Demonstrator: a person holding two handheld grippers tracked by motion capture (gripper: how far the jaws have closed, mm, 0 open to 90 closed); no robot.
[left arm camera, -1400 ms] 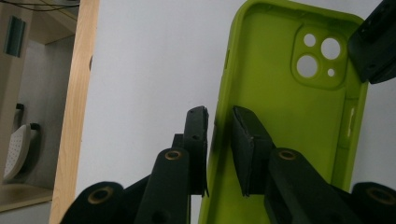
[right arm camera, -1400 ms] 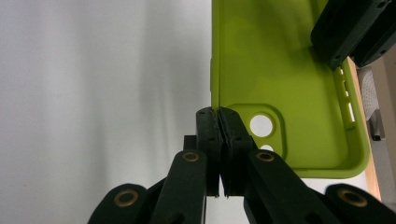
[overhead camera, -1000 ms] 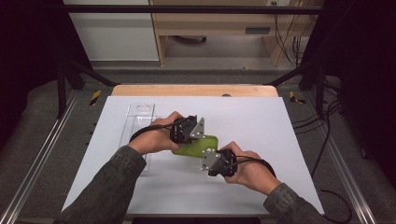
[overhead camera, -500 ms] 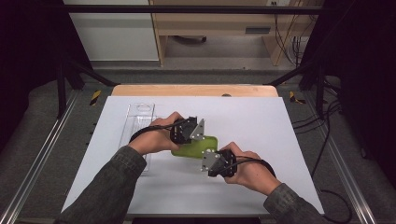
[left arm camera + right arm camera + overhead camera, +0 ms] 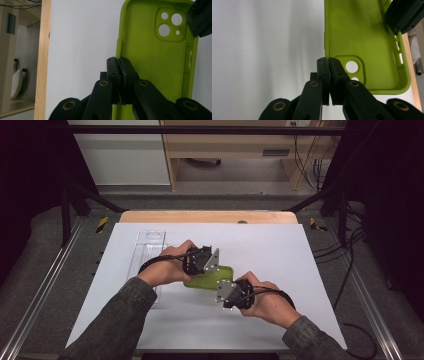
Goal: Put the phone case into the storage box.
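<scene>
My sleeves (image 5: 117, 320) are dark grey-green. My left gripper (image 5: 202, 260) and right gripper (image 5: 231, 293) are black, each topped by a grey three-cornered plate, with brass-ringed pivots and a black cable.

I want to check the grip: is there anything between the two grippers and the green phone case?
Nothing visible. The left gripper is shut on one long side wall of the green phone case, the right gripper on the opposite wall near the camera cutout. Both sets of jaws pinch the rim directly.

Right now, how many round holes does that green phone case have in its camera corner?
4 on the green phone case: a small one top left, a bigger one beside it, the largest below, and a tiny one.
</scene>
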